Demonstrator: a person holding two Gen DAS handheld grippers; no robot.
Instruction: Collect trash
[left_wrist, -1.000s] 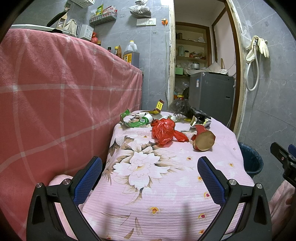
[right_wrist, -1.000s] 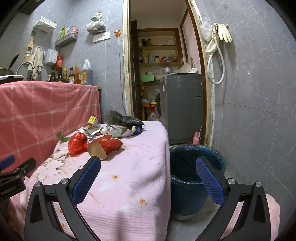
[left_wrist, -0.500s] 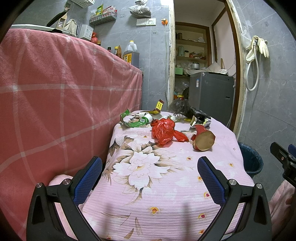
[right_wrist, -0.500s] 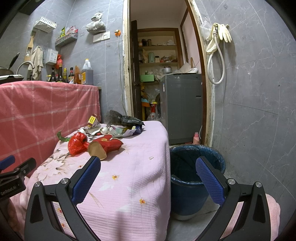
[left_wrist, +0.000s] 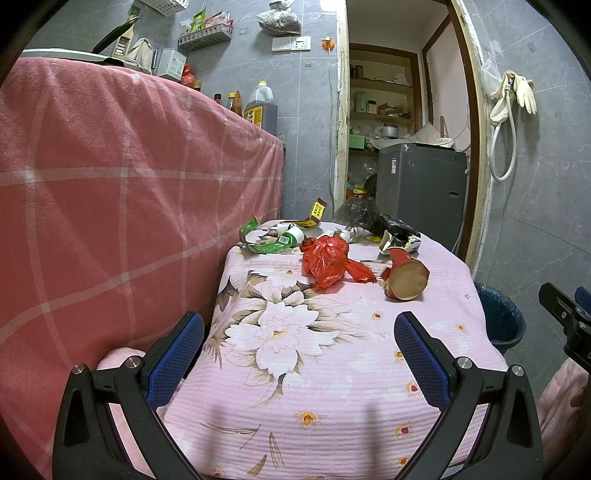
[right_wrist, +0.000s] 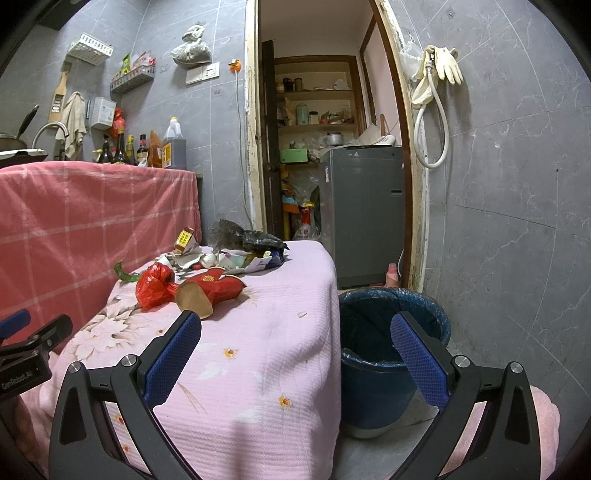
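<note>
At the far end of the table (left_wrist: 332, 369), draped in a pink floral cloth, we see the trash heaped: a crumpled red plastic bag (left_wrist: 327, 260), a red paper cone (left_wrist: 404, 275) lying on its side just beside it, green wrappers (left_wrist: 266, 243) toward the far left corner and a black plastic bag (left_wrist: 373, 218) at the far edge. A blue lined bin (right_wrist: 391, 339) stands on the floor just beside the table's right edge, a red checked drape (left_wrist: 129, 184) hangs along the left edge, and a grey washing machine (right_wrist: 364, 214) fills the doorway beyond. We hold our left claw (left_wrist: 299, 354) over the near edge and our right claw (right_wrist: 295, 354) over the near right corner, both spread wide, holding and touching nothing, well apart from the heap.
</note>
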